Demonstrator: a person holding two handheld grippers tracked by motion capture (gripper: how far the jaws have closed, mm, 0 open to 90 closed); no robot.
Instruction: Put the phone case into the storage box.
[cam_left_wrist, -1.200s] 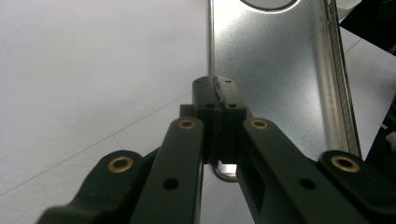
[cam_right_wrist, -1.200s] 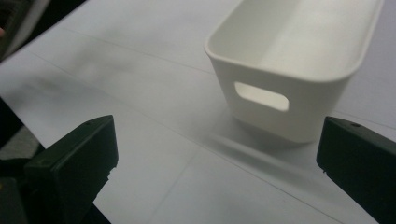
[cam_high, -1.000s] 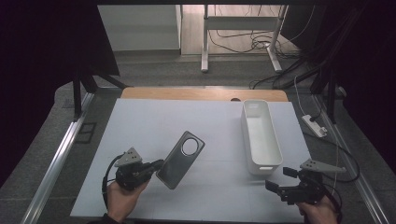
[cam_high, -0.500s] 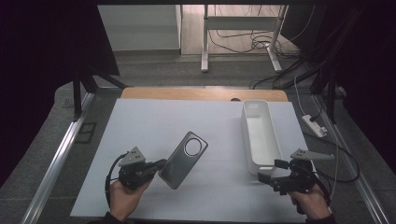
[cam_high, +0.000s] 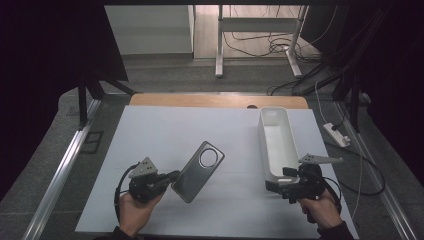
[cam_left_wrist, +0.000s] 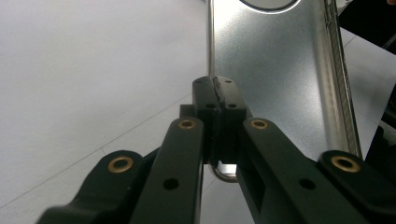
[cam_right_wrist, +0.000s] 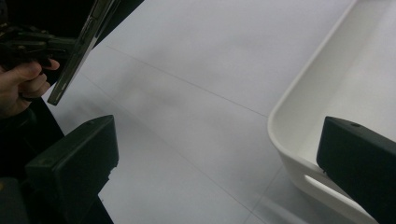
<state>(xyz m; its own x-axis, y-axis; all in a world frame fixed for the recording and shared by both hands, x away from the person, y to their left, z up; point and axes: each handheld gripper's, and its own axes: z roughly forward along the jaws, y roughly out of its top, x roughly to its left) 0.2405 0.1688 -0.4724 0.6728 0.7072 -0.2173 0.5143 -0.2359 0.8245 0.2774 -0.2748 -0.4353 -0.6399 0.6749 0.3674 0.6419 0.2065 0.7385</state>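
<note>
We see the left hand-held gripper (cam_high: 172, 176) clamping the phone case (cam_high: 198, 171), its long axis slanting toward the white tray (cam_high: 276, 142); the right hand-held gripper (cam_high: 274, 183) gapes beside the tray's near end.

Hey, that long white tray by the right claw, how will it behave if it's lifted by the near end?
The white tray looks rigid and empty, so probably light. Long and narrow, it may droop at the far end. Its smooth rim could slip in the open right claw.

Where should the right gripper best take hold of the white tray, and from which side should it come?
Probably the near end wall of the tray, at its handle slot. The open right gripper already sits at that end, so come from the person's side, one jaw inside the wall, one outside. The long side walls look too far apart to span.
</note>
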